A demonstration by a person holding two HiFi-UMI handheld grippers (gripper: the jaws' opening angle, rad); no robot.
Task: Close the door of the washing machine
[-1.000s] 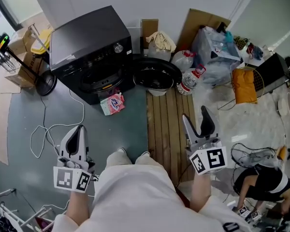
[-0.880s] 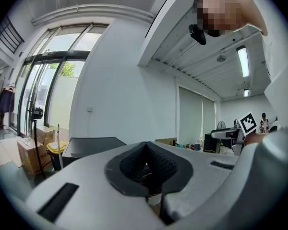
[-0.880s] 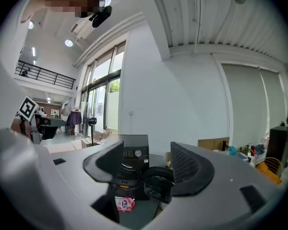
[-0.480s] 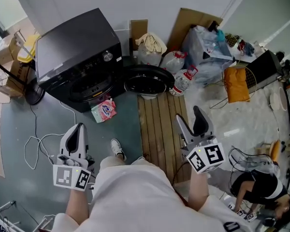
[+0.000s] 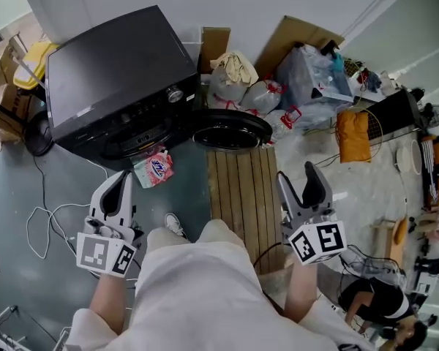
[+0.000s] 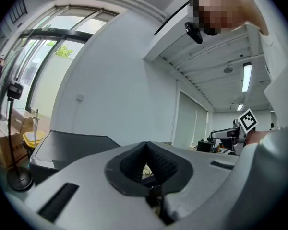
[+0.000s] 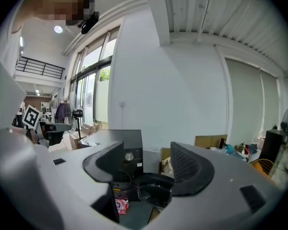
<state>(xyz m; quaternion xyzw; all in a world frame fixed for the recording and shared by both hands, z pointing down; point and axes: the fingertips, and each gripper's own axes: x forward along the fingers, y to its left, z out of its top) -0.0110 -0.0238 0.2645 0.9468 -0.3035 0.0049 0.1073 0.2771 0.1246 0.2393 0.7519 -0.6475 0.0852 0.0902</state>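
The washing machine (image 5: pixel 117 79) door (image 5: pixel 230 131) is seen swung open, with a pink packet (image 5: pixel 155 168) laid on the floor before the machine. The left gripper (image 5: pixel 119 187) jaws are pressed together; the right gripper (image 5: pixel 297 177) jaws are spread, nothing held.

Washing machine (image 5: pixel 113 72): black front-loader with a silver dial, at 11 o'clock in the head view, front opening uncovered. Door (image 5: pixel 232 131): round, black-rimmed, swung wide open at the machine's 3 o'clock side.

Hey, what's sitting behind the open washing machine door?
Against the wall behind the door are a cardboard piece, a tan cloth bundle and clear plastic bags. The door's rim covers their lower parts.
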